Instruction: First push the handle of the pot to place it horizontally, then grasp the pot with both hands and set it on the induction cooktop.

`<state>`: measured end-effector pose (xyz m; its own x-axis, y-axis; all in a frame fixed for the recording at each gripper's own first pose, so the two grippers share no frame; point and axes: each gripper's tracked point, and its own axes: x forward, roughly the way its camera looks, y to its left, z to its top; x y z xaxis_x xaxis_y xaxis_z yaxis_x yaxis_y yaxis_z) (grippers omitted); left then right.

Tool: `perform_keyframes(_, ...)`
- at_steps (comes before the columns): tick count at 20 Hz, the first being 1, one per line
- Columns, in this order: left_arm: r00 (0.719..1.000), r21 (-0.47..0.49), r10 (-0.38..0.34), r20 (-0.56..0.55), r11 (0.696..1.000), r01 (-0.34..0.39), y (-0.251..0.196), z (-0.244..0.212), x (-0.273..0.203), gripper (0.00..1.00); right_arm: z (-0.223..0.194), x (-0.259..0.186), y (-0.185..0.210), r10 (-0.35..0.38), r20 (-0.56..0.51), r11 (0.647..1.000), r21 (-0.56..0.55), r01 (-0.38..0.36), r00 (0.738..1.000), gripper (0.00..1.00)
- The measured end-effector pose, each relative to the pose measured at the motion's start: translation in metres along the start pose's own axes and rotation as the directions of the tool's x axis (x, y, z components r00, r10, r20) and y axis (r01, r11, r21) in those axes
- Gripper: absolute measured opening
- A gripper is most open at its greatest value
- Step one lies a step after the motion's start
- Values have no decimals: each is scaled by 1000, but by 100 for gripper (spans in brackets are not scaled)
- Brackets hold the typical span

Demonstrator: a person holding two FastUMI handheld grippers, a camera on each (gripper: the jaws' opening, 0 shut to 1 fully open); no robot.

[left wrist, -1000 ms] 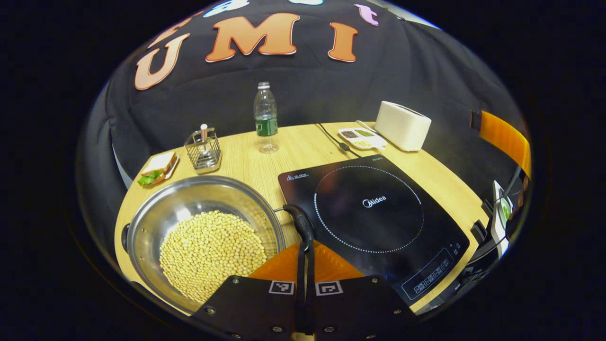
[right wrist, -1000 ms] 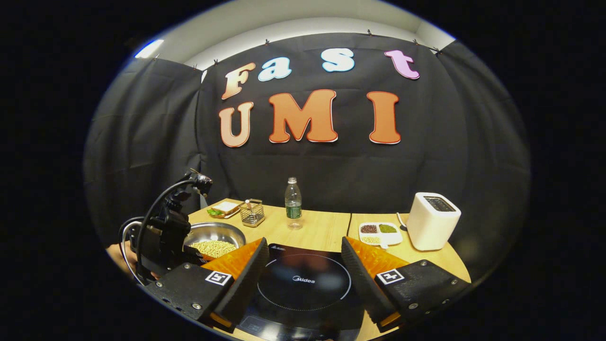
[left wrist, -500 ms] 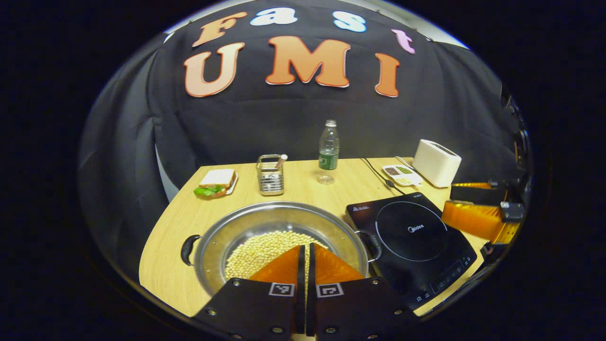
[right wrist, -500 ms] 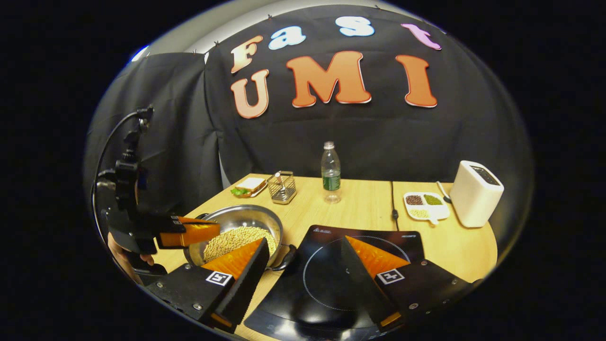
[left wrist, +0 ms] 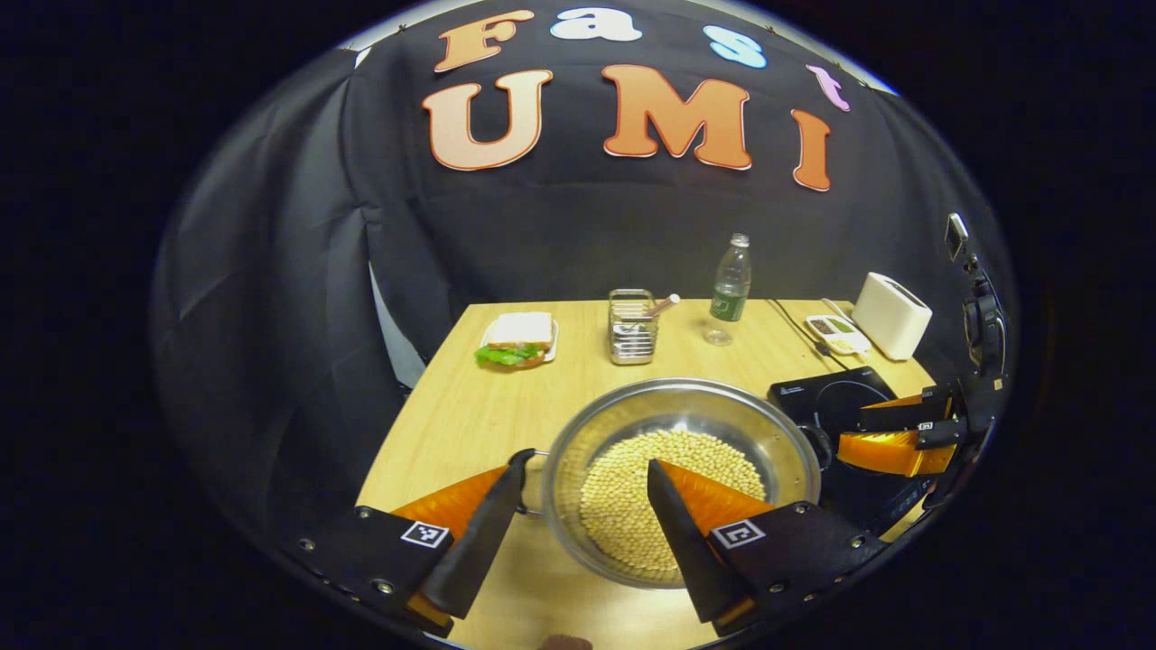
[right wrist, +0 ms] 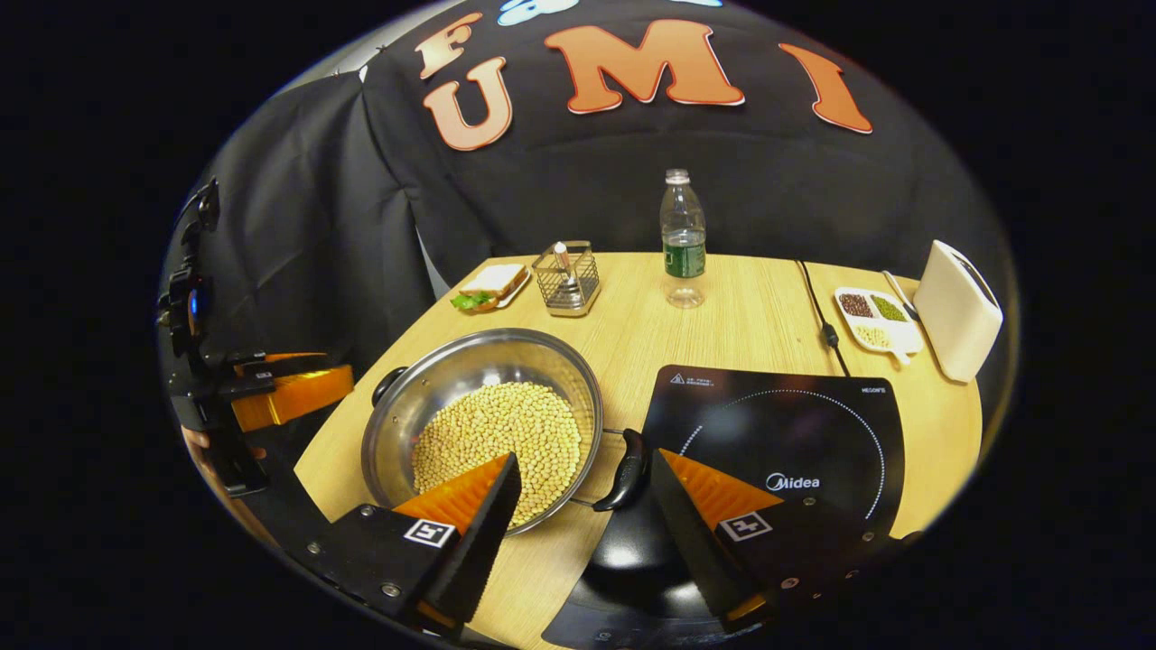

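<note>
A steel pot [right wrist: 470, 348] full of soybeans [right wrist: 497, 433] sits on the wooden table, left of the black induction cooktop [right wrist: 795, 424]. Its black handles point left [right wrist: 388, 384] and right [right wrist: 623, 469]. My right gripper [right wrist: 584, 459] is open, and the right handle lies between its fingers, untouched. In the left gripper view my left gripper [left wrist: 587, 462] is open over the near left rim of the pot [left wrist: 677, 388]. One fingertip [left wrist: 519, 460] is by the left handle. The right gripper [left wrist: 890, 433] shows open at the far right, next to the cooktop [left wrist: 831, 397]. The left gripper [right wrist: 289, 388] hovers left of the pot.
Along the back of the table stand a sandwich on a plate [right wrist: 488, 284], a wire holder [right wrist: 567, 280], a water bottle [right wrist: 683, 239], a divided dish of beans [right wrist: 871, 316] and a white toaster [right wrist: 957, 307]. The cooktop's cord [right wrist: 817, 307] runs to the rear.
My left gripper went from shut to open and swung left along the pot toward its left handle. My right gripper dropped down and left until the right handle lay between its fingers.
</note>
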<state>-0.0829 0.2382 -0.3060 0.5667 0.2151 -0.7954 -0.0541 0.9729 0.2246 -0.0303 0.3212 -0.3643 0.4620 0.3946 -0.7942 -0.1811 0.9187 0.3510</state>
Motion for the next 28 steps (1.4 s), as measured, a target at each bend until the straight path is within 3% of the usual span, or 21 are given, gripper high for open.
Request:
perform_keyframes(6,998,-76,-10,-67,997,5,48,1,29,89,-13,24,-8,-65,-104,997,39,70,992,90)
perform_keyframes(9,991,-130,-80,-109,989,66,41,-16,48,90,-18,35,-10,-85,-132,994,52,92,988,90)
perform_keyframes(14,981,-167,-132,-144,980,107,37,-40,77,90,-22,50,-8,-102,-159,992,56,113,982,89)
perform_keyframes(19,974,-129,-110,-196,988,85,43,-68,100,90,-18,63,-2,-94,-135,996,-10,93,986,83)
perform_keyframes(24,974,-117,-73,-215,992,49,60,-81,103,90,-17,83,1,-134,-147,990,-57,127,980,82)
perform_keyframes(28,976,-120,-37,-213,993,12,65,-89,109,90,-16,90,2,-148,-150,989,-30,145,978,82)
